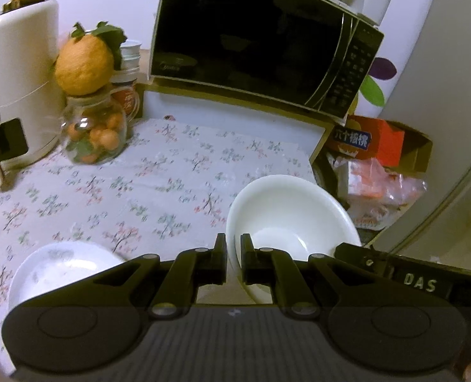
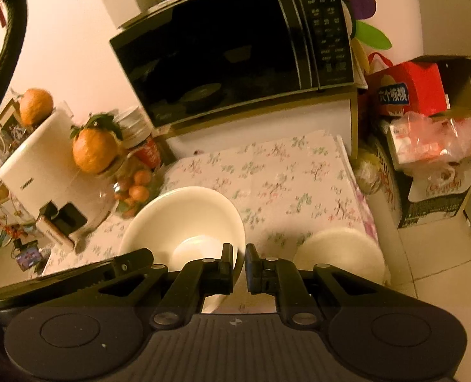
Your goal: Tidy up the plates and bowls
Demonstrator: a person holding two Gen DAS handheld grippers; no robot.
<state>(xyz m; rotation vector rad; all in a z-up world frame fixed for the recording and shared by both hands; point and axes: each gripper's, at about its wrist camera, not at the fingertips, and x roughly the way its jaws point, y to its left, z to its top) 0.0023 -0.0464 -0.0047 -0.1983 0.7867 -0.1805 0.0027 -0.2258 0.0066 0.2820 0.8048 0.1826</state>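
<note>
We see the left claw (image 1: 233,248) pinched on the near-left rim of a white bowl (image 1: 291,210), the right claw (image 2: 240,259) pinched on its right rim. Bowl tilted above the floral bench (image 1: 139,187). Second bowl (image 1: 60,267) sits lower left; microwave (image 1: 254,38) behind.

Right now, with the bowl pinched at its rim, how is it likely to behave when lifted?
The bowl looks smooth and glossy, so it may slip in the left gripper's thin pinch. It seems rigid, probably ceramic or glass: it should keep its shape, yet could chip if dropped. Held by the rim alone, it may tilt.
</note>
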